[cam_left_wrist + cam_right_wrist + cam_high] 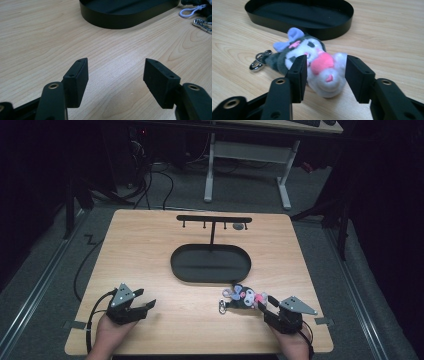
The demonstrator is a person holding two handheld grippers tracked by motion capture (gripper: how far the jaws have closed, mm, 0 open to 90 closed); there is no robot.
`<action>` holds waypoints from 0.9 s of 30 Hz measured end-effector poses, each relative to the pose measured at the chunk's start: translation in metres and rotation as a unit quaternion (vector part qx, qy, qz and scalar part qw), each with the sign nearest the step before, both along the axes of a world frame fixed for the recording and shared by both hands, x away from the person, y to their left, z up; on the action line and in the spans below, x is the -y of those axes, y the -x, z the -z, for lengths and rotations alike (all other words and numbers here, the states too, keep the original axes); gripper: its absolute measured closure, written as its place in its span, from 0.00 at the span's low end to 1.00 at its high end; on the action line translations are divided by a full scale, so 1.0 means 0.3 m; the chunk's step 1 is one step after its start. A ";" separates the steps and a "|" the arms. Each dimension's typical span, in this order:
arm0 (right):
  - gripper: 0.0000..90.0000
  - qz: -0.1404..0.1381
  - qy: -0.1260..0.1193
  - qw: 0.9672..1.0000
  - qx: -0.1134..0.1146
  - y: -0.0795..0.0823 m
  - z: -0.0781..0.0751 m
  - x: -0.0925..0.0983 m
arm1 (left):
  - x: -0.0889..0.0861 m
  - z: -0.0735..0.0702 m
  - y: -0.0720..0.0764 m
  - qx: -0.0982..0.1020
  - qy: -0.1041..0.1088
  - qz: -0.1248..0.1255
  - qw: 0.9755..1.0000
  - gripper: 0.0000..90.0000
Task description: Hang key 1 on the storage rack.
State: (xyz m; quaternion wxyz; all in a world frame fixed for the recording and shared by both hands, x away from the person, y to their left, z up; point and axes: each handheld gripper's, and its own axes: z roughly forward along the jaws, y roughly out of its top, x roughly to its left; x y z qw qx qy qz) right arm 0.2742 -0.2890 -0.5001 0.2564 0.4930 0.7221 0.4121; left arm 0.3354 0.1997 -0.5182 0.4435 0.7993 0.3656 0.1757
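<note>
A plush toy keychain [245,296] [322,67], grey and white with a purple bow and a pink heart, lies on the wooden table [150,250] just in front of the black oval tray [175,265] [287,25]. My right gripper [262,304] [326,60] has its jaws on either side of the toy's white lower body, and both pads touch it. The toy's metal clasp [221,307] [258,63] rests on the table to its left. My left gripper [147,304] [116,75] is open over bare wood near the front left, with nothing between its jaws.
A black T-shaped stand with small hooks [214,219] rises behind the tray. The tray wall [112,21], a white loop [190,12] and the clasp [202,23] are in the left gripper view. A desk frame and cables are on the floor beyond the table.
</note>
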 end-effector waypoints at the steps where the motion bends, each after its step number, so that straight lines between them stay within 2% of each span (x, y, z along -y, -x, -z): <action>1: 0.56 0.002 0.000 1.000 -0.001 -0.002 0.002 0.003 | -0.001 0.000 -0.001 -0.001 0.003 -0.002 1.000 0.41; 6: 0.52 0.003 0.001 1.000 -0.005 -0.008 0.015 0.008 | 0.004 0.000 0.000 -0.002 0.000 0.002 1.000 0.41; 9: 0.51 0.003 -0.008 1.000 -0.015 -0.013 0.023 0.013 | 0.003 0.000 0.002 -0.002 0.000 0.002 1.000 0.41; 19: 0.50 0.008 -0.004 1.000 -0.008 -0.019 0.024 0.019 | -0.008 0.000 0.002 -0.002 0.005 -0.003 1.000 0.41; 27: 0.49 0.006 0.006 1.000 -0.005 -0.013 0.023 0.026 | 0.001 0.002 0.003 -0.003 -0.002 0.004 1.000 0.41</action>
